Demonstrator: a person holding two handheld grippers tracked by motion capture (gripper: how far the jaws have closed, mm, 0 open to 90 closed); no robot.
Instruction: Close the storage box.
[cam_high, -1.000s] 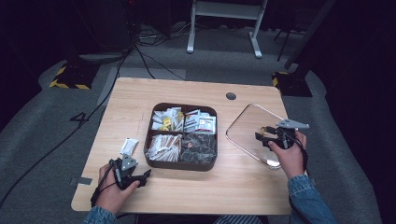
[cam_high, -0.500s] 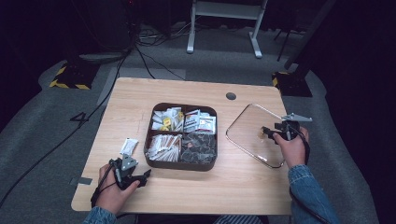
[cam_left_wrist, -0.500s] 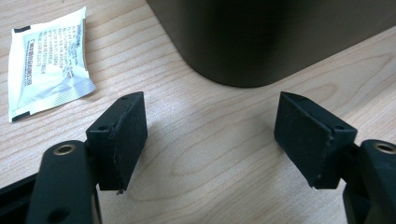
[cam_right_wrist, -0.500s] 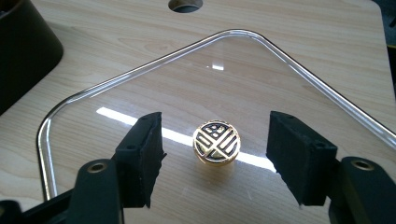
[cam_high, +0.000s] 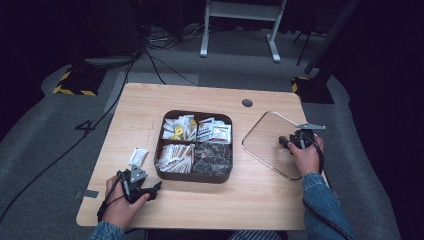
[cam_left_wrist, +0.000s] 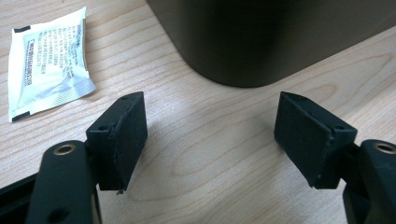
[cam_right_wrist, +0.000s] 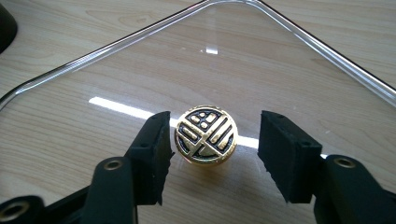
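A clear glass lid (cam_high: 265, 137) (cam_right_wrist: 140, 79) lies flat on the table at the right, with a round gold-and-black knob (cam_right_wrist: 205, 135) at its middle. My right gripper (cam_high: 288, 143) (cam_right_wrist: 215, 119) straddles that knob. Its jaws have just been closing: the left pad is right at the knob, while a gap remains at the right pad. A brown compartment tray (cam_high: 195, 178) (cam_left_wrist: 261, 37) full of packets sits mid-table. My left gripper (cam_high: 154, 190) (cam_left_wrist: 210, 100) rests open on the wood by the tray's near left corner, nothing between its jaws.
A white sachet (cam_high: 138, 156) (cam_left_wrist: 46, 60) lies on the table left of the tray, just beyond my left gripper. A round grommet (cam_high: 247, 103) is set in the far part of the table (cam_high: 150, 110). Cables and a stand's feet are on the floor behind.
My right hand has shifted across the glass lid and come down at its knob, jaws narrower. My left hand and the tray have stayed put.
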